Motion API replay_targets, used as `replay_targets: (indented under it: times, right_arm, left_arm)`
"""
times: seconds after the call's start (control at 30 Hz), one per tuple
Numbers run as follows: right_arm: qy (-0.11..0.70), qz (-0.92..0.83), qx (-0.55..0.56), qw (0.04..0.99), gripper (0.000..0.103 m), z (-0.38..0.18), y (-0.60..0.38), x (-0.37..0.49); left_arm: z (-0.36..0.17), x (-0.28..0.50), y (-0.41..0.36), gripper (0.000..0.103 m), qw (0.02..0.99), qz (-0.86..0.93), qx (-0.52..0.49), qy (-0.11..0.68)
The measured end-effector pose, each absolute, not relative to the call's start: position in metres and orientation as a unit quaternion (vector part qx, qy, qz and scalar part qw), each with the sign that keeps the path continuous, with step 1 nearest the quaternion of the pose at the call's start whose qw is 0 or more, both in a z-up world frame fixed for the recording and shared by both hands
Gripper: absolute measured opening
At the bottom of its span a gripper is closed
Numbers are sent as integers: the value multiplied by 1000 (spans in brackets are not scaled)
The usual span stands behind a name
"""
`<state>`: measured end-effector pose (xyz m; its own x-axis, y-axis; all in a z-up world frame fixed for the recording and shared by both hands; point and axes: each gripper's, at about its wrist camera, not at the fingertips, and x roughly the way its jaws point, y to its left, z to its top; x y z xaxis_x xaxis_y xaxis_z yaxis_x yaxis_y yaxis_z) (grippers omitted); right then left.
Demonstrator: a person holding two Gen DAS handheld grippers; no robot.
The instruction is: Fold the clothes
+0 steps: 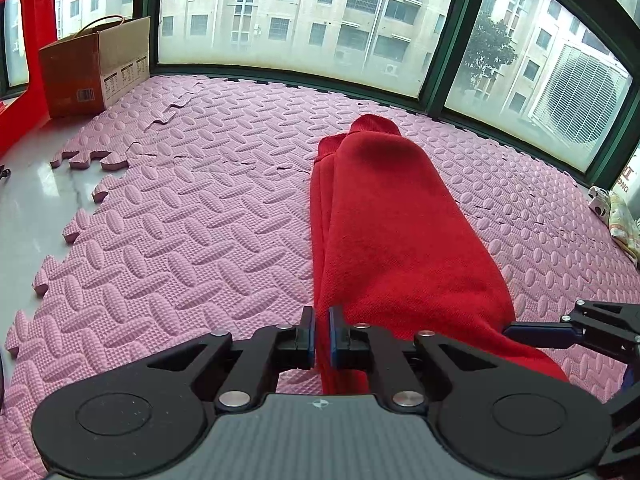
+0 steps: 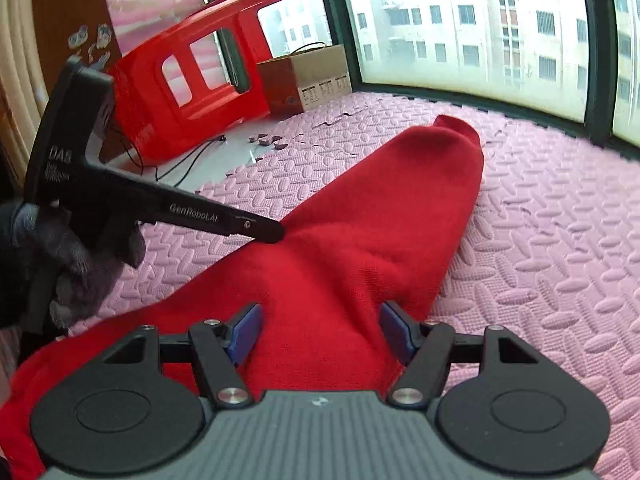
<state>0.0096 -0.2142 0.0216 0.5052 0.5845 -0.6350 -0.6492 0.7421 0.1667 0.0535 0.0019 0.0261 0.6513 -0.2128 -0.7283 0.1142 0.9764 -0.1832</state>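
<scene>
A red knit garment lies folded lengthwise into a long narrow strip on the pink foam mat. My left gripper is shut on the garment's near left edge, with layers of cloth pinched between the blue pads. In the right wrist view the garment runs away from me, and my right gripper is open with its jaws wide apart over the near end of the cloth. The left gripper shows there from the side, held by a gloved hand, its tip at the cloth's left edge.
A cardboard box stands at the back left by the window. A red plastic stool lies tipped beside it, with a black cable on the bare floor. A patterned cloth lies at the mat's right edge. Dark window frames border the far side.
</scene>
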Motion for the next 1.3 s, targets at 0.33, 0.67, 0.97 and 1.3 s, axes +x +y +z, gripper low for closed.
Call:
replay_targets:
  times: [0.33, 0.67, 0.97, 1.3]
  right_arm:
    - [331, 408, -95, 845, 68, 26, -207, -49]
    - [354, 427, -63, 830, 68, 17, -212, -67]
    - [348, 437, -50, 828, 67, 22, -214, -61]
    - [377, 420, 22, 825, 71, 25, -274, -13]
  left_arm:
    - [25, 54, 5, 9, 906, -93, -54, 410]
    - [37, 55, -3, 12, 905, -79, -41, 416]
    - [51, 42, -50, 13, 889, -164, -62, 422]
    - [22, 39, -11, 12, 888, -141, -107, 425]
